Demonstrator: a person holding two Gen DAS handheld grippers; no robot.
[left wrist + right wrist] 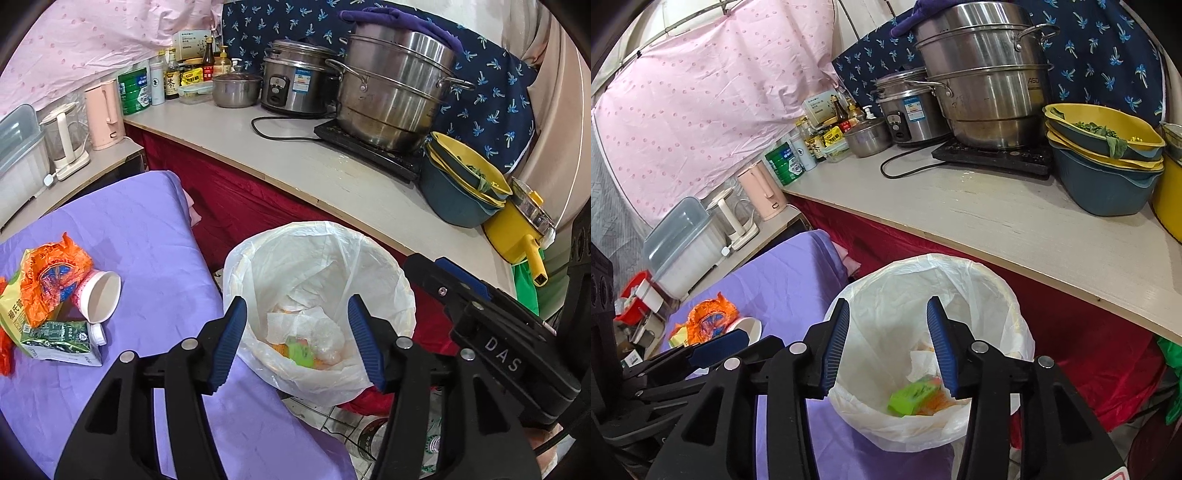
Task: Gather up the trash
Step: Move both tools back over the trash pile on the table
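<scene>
A trash bin with a white plastic liner (384, 258) (997, 291) stands on the floor beside a purple-covered table (147, 229) (783, 280). Inside lie a green wrapper (303, 352) (913, 397), white tissue and orange scraps. On the table lie an orange snack bag (48, 280) (711, 319), a paper cup (101, 295) (750, 328) on its side and a green carton (61, 341). My left gripper (297, 347) is open and empty above the bin. My right gripper (888, 350) is open and empty above the bin, seen from the side in the left wrist view (480, 306).
A counter (332, 177) (1015, 221) behind the bin holds a steel steamer pot (395, 88), rice cooker (295, 85), stacked basins (461, 188), bottles and a green tin (135, 90). A pink kettle (105, 114) and a dish box (683, 243) stand at the left.
</scene>
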